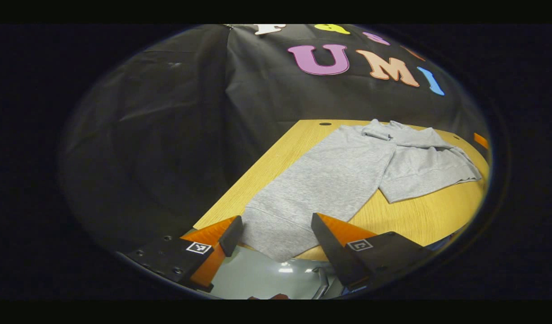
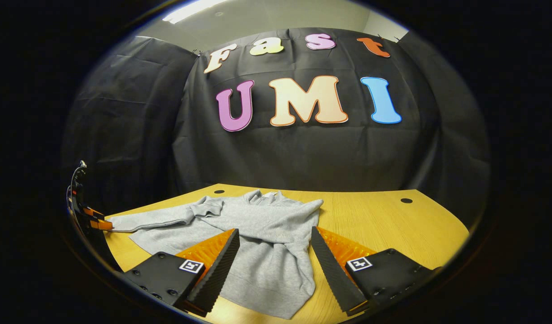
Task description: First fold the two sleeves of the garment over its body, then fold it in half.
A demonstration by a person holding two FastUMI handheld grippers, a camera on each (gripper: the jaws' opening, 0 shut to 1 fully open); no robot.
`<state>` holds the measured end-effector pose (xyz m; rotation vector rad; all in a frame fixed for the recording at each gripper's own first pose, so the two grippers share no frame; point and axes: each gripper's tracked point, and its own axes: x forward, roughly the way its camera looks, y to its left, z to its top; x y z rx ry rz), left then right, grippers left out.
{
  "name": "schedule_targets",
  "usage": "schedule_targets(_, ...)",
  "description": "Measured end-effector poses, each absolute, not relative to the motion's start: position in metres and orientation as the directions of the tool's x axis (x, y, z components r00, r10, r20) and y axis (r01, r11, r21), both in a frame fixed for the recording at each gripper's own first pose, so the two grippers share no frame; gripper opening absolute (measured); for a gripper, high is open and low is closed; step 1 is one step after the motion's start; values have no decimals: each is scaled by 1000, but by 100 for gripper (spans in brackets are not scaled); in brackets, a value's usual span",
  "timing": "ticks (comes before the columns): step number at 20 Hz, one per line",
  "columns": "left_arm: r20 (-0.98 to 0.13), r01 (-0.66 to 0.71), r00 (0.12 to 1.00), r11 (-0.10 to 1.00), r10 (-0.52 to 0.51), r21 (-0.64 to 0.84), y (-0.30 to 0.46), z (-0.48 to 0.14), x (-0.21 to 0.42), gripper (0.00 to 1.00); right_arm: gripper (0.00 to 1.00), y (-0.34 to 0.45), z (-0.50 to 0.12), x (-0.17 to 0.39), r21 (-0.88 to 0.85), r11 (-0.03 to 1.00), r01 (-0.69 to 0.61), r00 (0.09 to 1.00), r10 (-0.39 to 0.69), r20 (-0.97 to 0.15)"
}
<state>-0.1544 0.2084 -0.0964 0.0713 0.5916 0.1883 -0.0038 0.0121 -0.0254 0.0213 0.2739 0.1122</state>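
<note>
Fingers (image 1: pixel 324 238) of the left gripper (image 1: pixel 276 234) stand spread wide with nothing between them, poised over the end of one sleeve (image 1: pixel 302 189) of the grey garment (image 1: pixel 419 166), whose cuff hangs a little past the tabletop's near edge; the right gripper (image 2: pixel 273 252) likewise has its fingers (image 2: pixel 222 265) apart and empty, hovering just above the garment's body (image 2: pixel 267 265). Landmark for everything is the garment (image 2: pixel 258 225) itself: a grey sweatshirt lying spread on the wooden tabletop (image 2: pixel 383 225), collar toward the booth wall. In the right gripper view one sleeve (image 2: pixel 154 219) runs out straight from the body toward the left gripper (image 2: pixel 89 220), seen small at the sleeve's far end, while the sleeve (image 2: pixel 305 234) on the other side appears already bent in over the body, though the folds make that hard to be sure of. By the look of it this is soft, limp knit: light, not fragile, not slippery, but it will sag, drag and bunch when lifted from one spot. A pinch at the cuff of the outstretched sleeve, taking both layers, seems the sensible hold, with the other gripper steadying the shoulder so the body stays flat. For the final halving, the hem corners look like the best places to take hold. Beyond the garment lie bare tabletop and the black cloth wall (image 2: pixel 302 157).
</note>
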Motion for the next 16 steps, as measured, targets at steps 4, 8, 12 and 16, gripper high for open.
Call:
schedule_targets(4,-559,-152,816,988,149,41,204,-99,-154,90,99,15,-28,-4,61,992,-108,953,121,-276)
schedule_targets(8,-561,-147,818,989,130,14,195,-100,-152,85,99,18,-30,-3,60,992,-112,952,125,-281)
schedule_targets(12,-560,-156,816,987,145,27,191,-101,-148,50,99,19,-32,-5,62,991,-117,949,130,-286)
schedule_targets(16,-546,-202,818,979,179,18,193,-97,-147,16,99,18,-29,-6,71,991,-116,950,131,-282)
